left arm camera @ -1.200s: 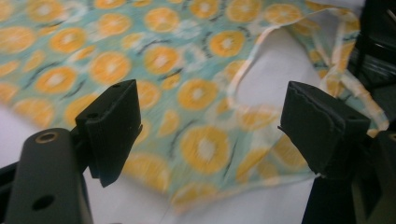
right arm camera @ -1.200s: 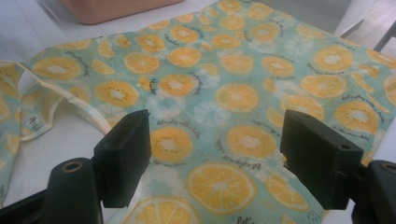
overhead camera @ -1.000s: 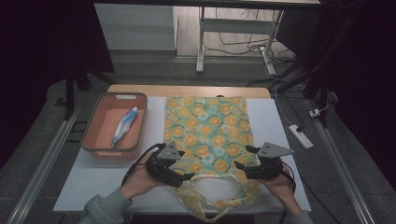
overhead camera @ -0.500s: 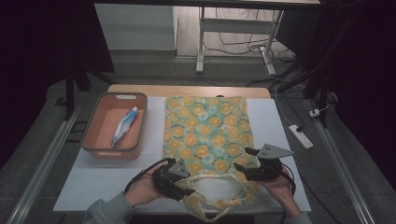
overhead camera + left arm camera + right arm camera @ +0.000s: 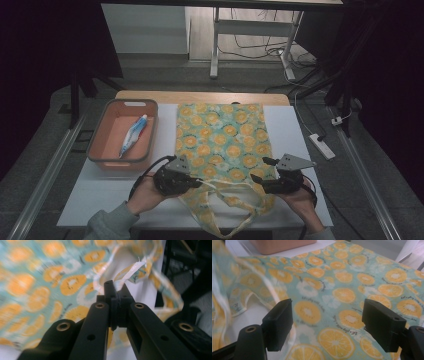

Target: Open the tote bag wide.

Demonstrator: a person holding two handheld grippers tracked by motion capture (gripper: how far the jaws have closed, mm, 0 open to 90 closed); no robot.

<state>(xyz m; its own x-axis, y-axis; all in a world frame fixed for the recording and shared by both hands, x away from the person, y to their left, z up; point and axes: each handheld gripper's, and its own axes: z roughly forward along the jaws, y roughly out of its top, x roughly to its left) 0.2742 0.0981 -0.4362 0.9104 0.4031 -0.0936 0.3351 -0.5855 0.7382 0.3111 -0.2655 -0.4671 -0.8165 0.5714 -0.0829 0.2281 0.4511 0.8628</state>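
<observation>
**Fruit-print tote flat on the desk, both grippers at its mouth**

One cloth tote bag (image 5: 222,142) — teal ground, orange citrus slices and white flowers, pale trim on the handles. It lies flat along the middle of the white desk (image 5: 300,130), bottom edge toward the far side, mouth and two looped handles toward the person; one handle loop hangs past the near desk edge.

Left gripper (image 5: 192,182) sits at the bag's near left corner. Its fingers (image 5: 117,300) are clenched on a strip of the bag's trimmed edge, the fabric lifted and blurred around them. Right gripper (image 5: 257,180) sits at the near right corner — fingers (image 5: 278,322) spread wide, released, with the printed cloth lying between and below them.

One orange bin (image 5: 97,155) stands just left of the bag, apart from it, holding one tube (image 5: 132,136). Bare desk to the right of the bag and along the near left.
</observation>
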